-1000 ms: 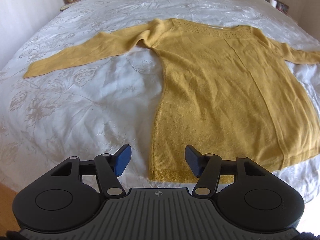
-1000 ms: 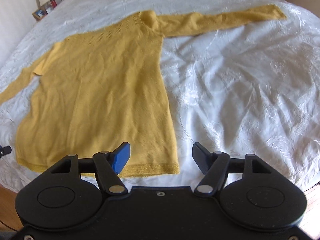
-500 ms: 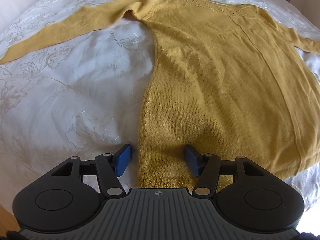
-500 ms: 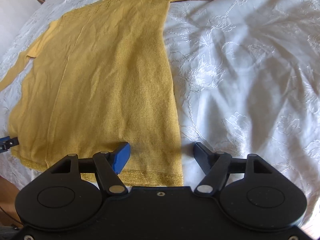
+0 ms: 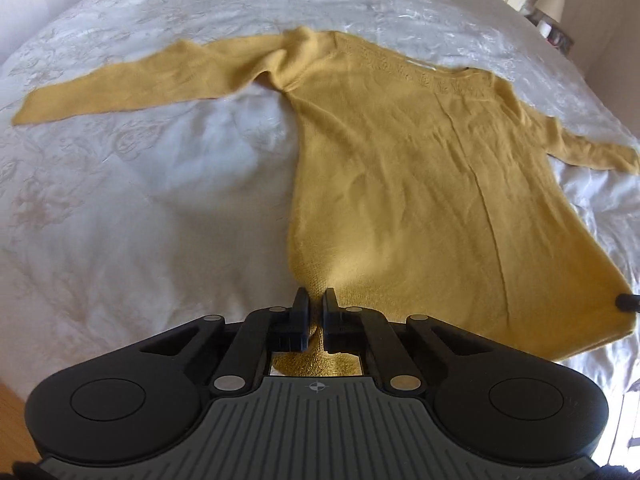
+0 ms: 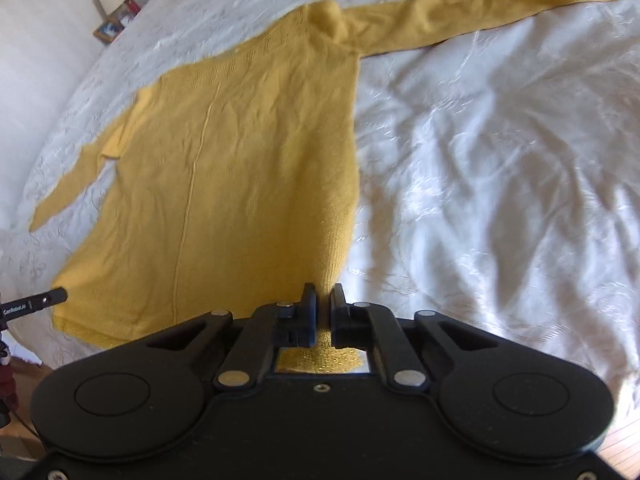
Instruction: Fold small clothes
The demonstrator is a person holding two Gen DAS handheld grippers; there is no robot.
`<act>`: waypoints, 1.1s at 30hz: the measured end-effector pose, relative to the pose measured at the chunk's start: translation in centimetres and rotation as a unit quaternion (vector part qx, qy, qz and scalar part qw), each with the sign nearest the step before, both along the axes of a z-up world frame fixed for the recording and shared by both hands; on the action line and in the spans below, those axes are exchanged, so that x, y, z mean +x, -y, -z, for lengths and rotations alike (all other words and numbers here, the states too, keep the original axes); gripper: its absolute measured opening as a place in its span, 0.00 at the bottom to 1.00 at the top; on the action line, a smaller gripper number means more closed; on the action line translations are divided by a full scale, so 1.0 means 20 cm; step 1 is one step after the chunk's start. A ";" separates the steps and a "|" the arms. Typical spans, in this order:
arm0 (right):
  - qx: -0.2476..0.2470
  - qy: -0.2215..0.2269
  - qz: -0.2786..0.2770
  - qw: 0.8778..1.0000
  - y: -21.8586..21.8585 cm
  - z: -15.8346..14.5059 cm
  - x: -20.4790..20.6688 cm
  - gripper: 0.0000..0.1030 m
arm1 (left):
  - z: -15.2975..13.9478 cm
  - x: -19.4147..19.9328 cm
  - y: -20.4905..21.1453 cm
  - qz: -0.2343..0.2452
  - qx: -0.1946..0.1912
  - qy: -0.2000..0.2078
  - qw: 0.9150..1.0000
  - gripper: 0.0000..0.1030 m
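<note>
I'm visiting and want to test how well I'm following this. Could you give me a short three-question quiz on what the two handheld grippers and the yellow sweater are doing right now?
1. True or false: the left gripper is shut on the hem of the yellow sweater.
2. The right gripper grips which part? A) a sleeve cuff B) the neckline C) the bottom hem corner.
3. Fill in: the sweater lies on a white ____, sleeves spread outward.

Key: 1 true; 2 C; 3 bedspread.
</note>
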State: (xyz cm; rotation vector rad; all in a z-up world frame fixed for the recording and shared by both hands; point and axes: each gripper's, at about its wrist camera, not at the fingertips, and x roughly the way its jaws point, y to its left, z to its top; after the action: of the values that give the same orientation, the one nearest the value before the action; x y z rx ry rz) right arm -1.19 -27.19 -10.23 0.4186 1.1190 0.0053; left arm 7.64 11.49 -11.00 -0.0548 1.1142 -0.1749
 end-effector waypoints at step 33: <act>-0.099 0.063 0.133 0.984 0.85 -0.18 0.72 0.80 | 0.07 0.58 0.74 -0.001 0.044 0.015 0.999 0.68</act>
State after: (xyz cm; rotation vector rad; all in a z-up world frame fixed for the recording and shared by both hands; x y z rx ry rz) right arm 13.26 -44.19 -6.66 0.3818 0.9216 -0.3087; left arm 19.16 -3.40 -12.40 0.0251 1.0901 -0.1240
